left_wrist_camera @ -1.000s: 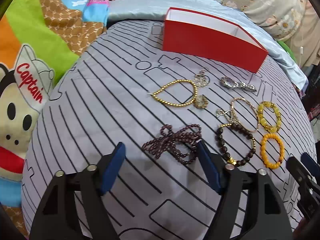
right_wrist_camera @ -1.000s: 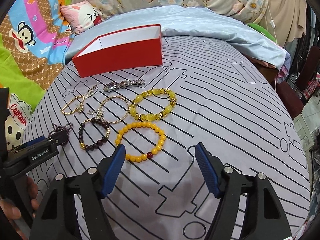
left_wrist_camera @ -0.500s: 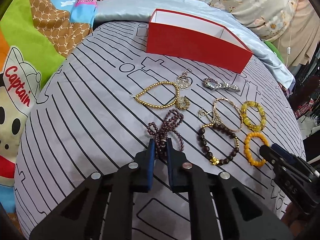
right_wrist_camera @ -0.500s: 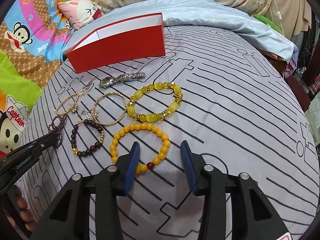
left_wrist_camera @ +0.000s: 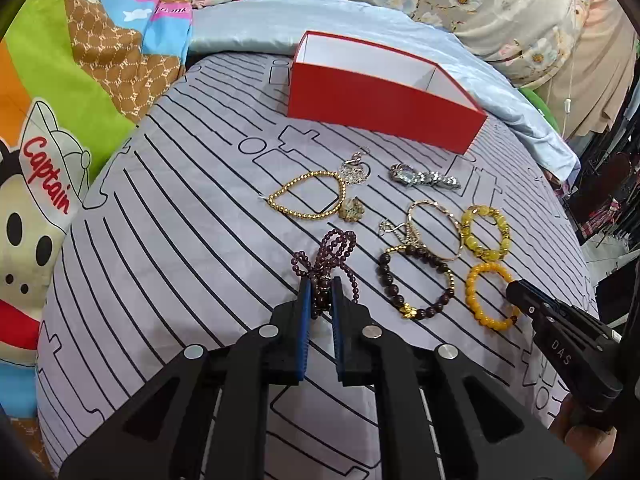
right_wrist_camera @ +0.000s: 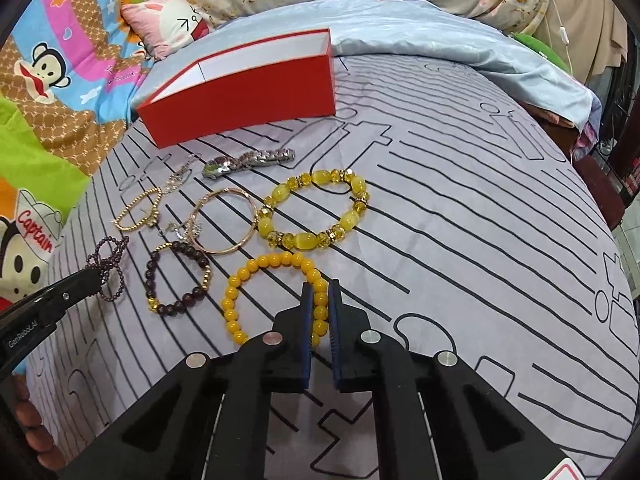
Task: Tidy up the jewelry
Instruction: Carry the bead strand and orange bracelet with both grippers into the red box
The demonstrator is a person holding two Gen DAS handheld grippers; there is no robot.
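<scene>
Both tongs are pinching beads: left tongs [left_wrist_camera: 320, 298] clamp the purple bead strand [left_wrist_camera: 328, 256], right tongs [right_wrist_camera: 320, 304] squeeze the orange bead bracelet [right_wrist_camera: 272, 292]. Everything's lying on the striped grey bed cover [right_wrist_camera: 460, 240], other bracelets just beyond, red box [right_wrist_camera: 240, 92] at the far edge.

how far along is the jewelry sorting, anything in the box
Nothing visible in the red box; its floor is hidden. In hand: the left gripper is shut on the purple bead strand, the right gripper on the orange bead bracelet; both pieces lie on the bedspread. Left: dark bead bracelet, gold bangle, yellow stone bracelet, gold bead chain, silver watch.
</scene>
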